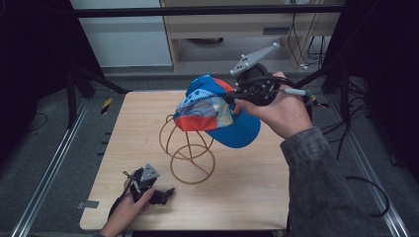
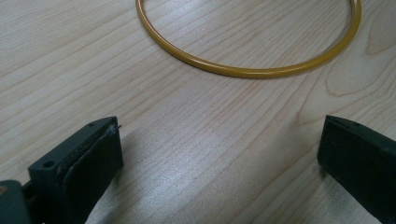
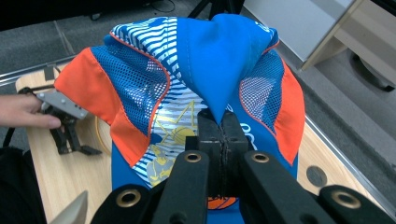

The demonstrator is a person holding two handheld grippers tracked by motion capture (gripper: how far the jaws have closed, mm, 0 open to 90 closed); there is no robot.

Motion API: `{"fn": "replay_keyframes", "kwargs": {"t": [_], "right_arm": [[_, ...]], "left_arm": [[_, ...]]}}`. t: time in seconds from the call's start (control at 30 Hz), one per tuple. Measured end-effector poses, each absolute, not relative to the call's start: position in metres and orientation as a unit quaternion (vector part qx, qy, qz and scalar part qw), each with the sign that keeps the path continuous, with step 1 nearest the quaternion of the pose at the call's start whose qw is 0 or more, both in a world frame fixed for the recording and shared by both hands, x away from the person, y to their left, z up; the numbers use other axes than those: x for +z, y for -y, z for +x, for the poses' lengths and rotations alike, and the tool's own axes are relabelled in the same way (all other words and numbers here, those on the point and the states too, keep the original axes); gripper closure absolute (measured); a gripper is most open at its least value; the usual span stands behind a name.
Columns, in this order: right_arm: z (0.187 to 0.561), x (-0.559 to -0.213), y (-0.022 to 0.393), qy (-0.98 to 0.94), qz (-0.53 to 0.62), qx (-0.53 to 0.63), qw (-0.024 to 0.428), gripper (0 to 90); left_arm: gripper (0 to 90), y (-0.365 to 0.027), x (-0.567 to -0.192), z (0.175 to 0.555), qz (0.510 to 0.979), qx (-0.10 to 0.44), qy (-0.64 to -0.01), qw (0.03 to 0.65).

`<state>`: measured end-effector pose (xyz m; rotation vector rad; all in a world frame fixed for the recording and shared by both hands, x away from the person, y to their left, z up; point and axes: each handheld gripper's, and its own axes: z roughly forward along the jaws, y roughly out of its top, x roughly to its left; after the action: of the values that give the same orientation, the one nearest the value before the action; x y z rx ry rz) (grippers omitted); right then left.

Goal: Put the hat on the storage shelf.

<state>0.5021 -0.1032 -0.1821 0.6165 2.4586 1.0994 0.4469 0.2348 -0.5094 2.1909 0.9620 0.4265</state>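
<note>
A: Start nearest us. Where does the left gripper (image 1: 159, 193) sit?

B: Low in the high view, at the bottom left of the worktop (image 1: 247, 197), resting on the wood with a hand (image 1: 123, 210) around it. In the left gripper view its jaws stand wide apart with nothing between them, just bare wood grain, and the yellow base ring of the wire stand (image 2: 247, 70) curves across the top of that frame, just ahead of the jaws.

A: So the stand is right in front of that gripper?

B: Yes. In the high view the wire stand (image 1: 190, 153) rises from the middle of the worktop, up and to the right of the left gripper. Its ring lies flat and its wire loops climb toward the cap.

A: And the cap?

B: The cap (image 1: 212, 111) is in the upper middle of the high view, off the worktop, at the top of the stand. I cannot tell whether it touches the wire. The right gripper (image 1: 236, 96) holds it from the right, the hand behind it at the upper right.

A: How is it gripped?

B: In the right gripper view the jaws are pinched tight on a fold of the blue cloth of the cap (image 3: 205, 60), which spreads above and around them. The orange and mesh panels fall to either side.

A: What does the next move turn on?

B: I would say on how the cap lies over the stand's top loops. The brim hangs down to the lower right, toward the holding hand, and the crown faces left over the wire. The right hand is plainly the one that has it; the left is near only the base ring.
</note>
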Motion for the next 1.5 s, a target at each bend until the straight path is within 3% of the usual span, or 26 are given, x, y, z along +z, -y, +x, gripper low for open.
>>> {"fn": "replay_keyframes", "kwargs": {"t": [0.5,1.5], "right_arm": [[0.526,-0.185,0.051,-0.883,0.2,0.385,0.181,90.0],[0.535,-0.199,0.017,-0.893,0.186,0.372,0.169,90.0]], "left_arm": [[0.0,-0.235,-0.509,0.447,0.845,0.164,-0.371,0.348],[0.0,-0.235,-0.509,0.447,0.845,0.164,-0.371,0.348]]}}
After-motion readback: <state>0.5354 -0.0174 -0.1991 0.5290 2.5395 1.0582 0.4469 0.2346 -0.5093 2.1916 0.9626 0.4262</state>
